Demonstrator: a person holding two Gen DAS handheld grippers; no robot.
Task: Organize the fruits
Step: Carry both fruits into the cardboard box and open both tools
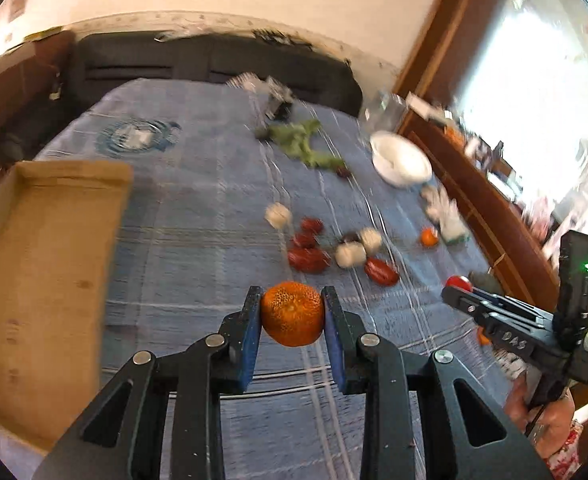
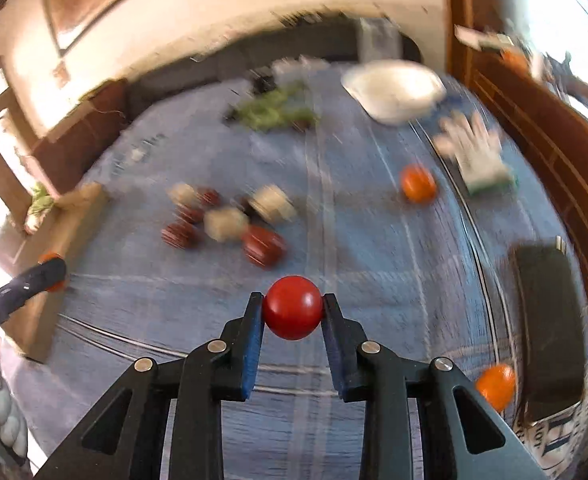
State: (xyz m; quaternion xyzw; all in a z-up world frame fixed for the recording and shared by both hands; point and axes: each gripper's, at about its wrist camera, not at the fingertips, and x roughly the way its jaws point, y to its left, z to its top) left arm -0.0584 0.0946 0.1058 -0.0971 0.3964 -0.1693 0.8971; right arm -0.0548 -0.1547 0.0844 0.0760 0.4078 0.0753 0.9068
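A blue checked cloth (image 1: 198,240) covers the table, with a dark sofa (image 1: 214,60) behind. A brown cardboard box (image 1: 42,280) sits left, a white bowl (image 1: 401,158) far right. Four dark red fruits (image 1: 307,259) and three pale lumps (image 1: 349,254) cluster mid-table. The left gripper (image 1: 292,312) clamps a dimpled orange mandarin (image 1: 292,314); the right gripper (image 2: 292,310) clamps a glossy red ball-shaped fruit (image 2: 292,307), both above the cloth.

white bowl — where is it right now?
The white bowl sits at the far right of the blue cloth in both wrist views, near the wooden sill, with the green leafy bunch to its left.
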